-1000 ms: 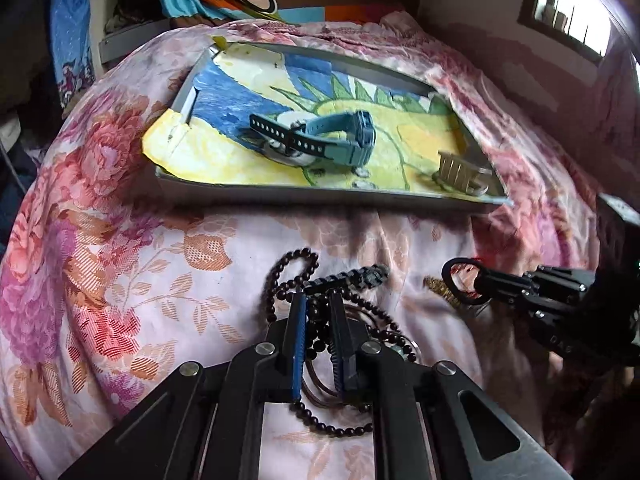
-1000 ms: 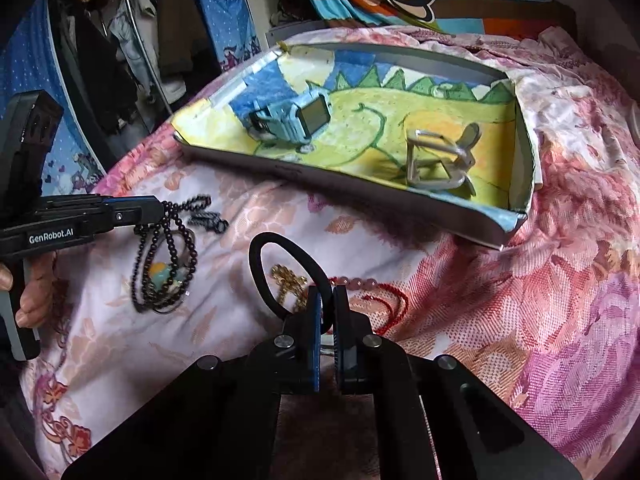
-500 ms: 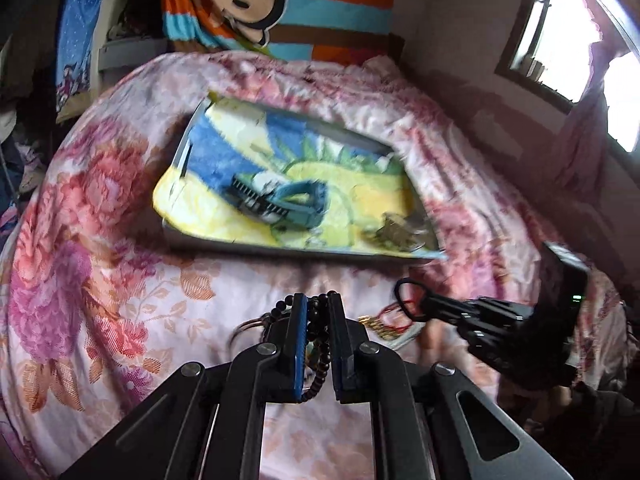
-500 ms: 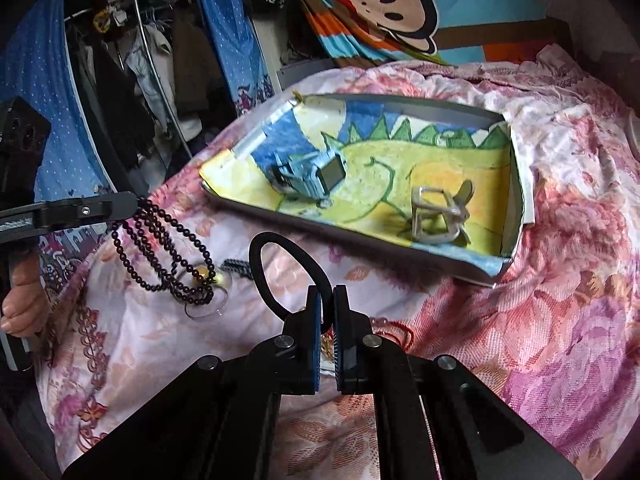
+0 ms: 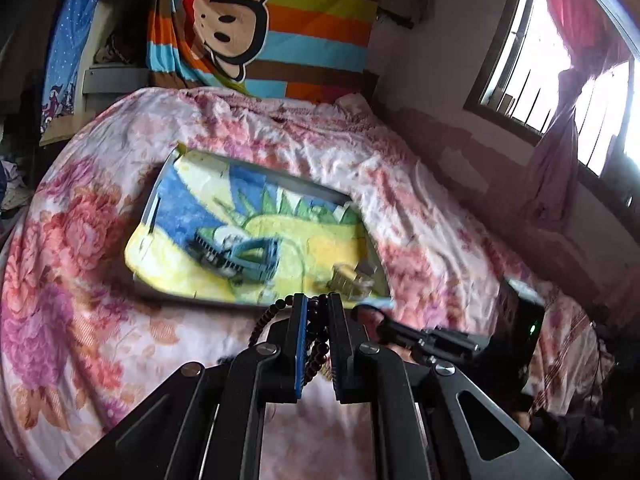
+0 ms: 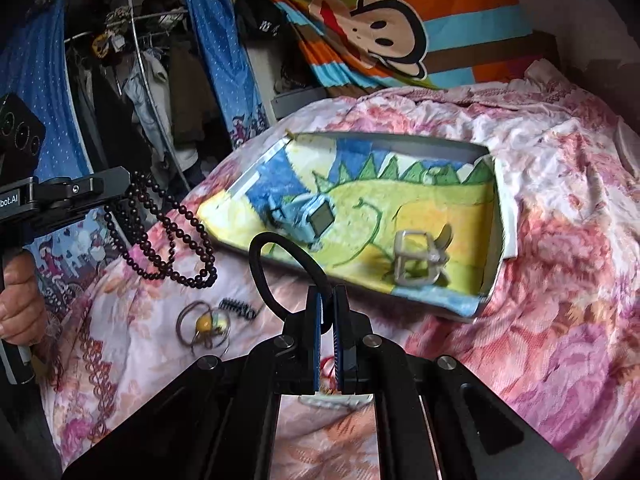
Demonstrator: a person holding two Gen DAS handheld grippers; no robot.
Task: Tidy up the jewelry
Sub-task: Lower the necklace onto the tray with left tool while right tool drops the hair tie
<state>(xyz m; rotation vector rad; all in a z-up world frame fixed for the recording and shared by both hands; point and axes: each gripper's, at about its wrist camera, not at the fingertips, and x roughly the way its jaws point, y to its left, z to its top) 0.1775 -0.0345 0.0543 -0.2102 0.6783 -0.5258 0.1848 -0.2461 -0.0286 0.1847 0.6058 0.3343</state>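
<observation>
My left gripper [image 5: 317, 304] is shut on a dark bead necklace [image 5: 316, 348], whose loops hang from it above the bed in the right wrist view [image 6: 168, 236]. My right gripper [image 6: 327, 300] is shut on a black hair-tie loop [image 6: 276, 268], held above the bed in front of the tray. The shallow tray [image 6: 494, 264] with a blue, yellow and green drawing lies on the floral bedspread. It holds a blue watch [image 6: 308, 220] [image 5: 244, 258] and a silver clip [image 6: 418, 264] [image 5: 352, 276].
On the bedspread [image 6: 560, 280] left of my right gripper lie thin rings with a yellow bead [image 6: 204, 324] and a small dark coiled piece [image 6: 238, 308]. A red string [image 6: 328, 362] shows under my right gripper. A clothes rack [image 6: 136, 52] stands left; a window [image 5: 560, 64] is right.
My left gripper has lifted the bead necklace off the bedspread, so it hangs free. Both grippers have risen, the right still holding the hair tie. The rings and coiled piece stay on the bed.
</observation>
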